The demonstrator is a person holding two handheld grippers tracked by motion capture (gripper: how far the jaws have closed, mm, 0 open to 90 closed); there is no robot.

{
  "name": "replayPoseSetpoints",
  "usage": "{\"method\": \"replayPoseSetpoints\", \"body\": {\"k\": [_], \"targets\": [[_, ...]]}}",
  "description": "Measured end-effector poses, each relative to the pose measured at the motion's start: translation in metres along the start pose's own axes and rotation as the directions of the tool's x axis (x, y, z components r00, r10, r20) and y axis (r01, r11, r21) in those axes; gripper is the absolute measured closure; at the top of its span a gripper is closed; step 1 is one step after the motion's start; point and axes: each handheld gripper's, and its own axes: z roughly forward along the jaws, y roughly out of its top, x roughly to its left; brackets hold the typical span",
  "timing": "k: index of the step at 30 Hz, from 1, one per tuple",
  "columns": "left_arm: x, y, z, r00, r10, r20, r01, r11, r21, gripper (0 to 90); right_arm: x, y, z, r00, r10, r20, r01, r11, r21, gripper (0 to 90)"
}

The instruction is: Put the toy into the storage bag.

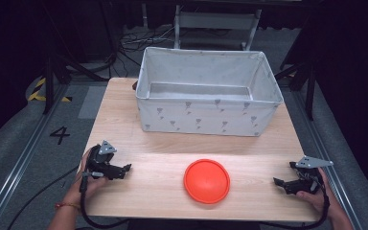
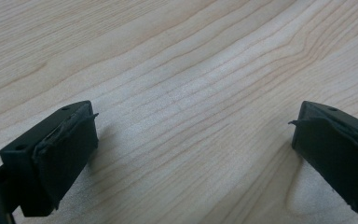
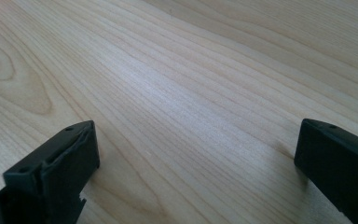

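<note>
Jaws wide apart, your left gripper (image 1: 124,168) and right gripper (image 1: 279,182) are resting at the table's (image 1: 124,120) side edges, flanking the round orange disc (image 1: 207,181) lying flat.

Looks like a lab or test rig, definitely not anybody's home. The wooden table (image 1: 124,124) stands alone on grey carpet-type flooring, with metal rails (image 1: 19,158) running along the floor on both sides. There's a black "4" (image 1: 60,134) marked on the floor at the left, plus yellow-and-black hazard tape (image 1: 38,91) farther back. A tangle of cables (image 1: 139,40) lies on the floor behind the table, near a pale metal frame (image 1: 215,21). Dark stand legs (image 1: 52,72) and black surroundings close it all in, like a curtained-off recording booth.
</note>
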Motion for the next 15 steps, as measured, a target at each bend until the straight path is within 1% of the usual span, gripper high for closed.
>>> {"method": "replayPoseSetpoints", "body": {"k": [2, 4, 6, 15], "targets": [[-0.0013, -0.0008, -0.0006, 1.0, -0.004, -0.004, 0.004, 1.0, -0.001, 0.5, 0.0, 0.0, 0.0, 1.0, 0.0, 0.0, 0.0, 1.0, 0.0, 0.0], [-0.0012, -0.0013, -0.0013, 0.9999, 0.012, 0.007, -0.012, 0.9999, 0.002, 0.5, -0.0001, 0.0002, 0.0001, 1.0, 0.0, 0.001, 0.0, 1.0, 0.0, 0.0], [-0.0012, -0.0011, -0.0009, 0.9999, 0.009, 0.013, -0.009, 1.0, 0.002, 0.4, -0.0002, 0.0004, 0.0004, 1.0, 0.0, 0.002, 0.0, 1.0, -0.001, 0.0], [-0.001, -0.0008, -0.0006, 0.9998, 0.011, 0.013, -0.011, 0.9999, 0.001, 0.1, -0.0007, 0.0026, 0.0017, 1.0, 0.001, 0.007, -0.001, 1.0, 0.005, 0.6]]}}
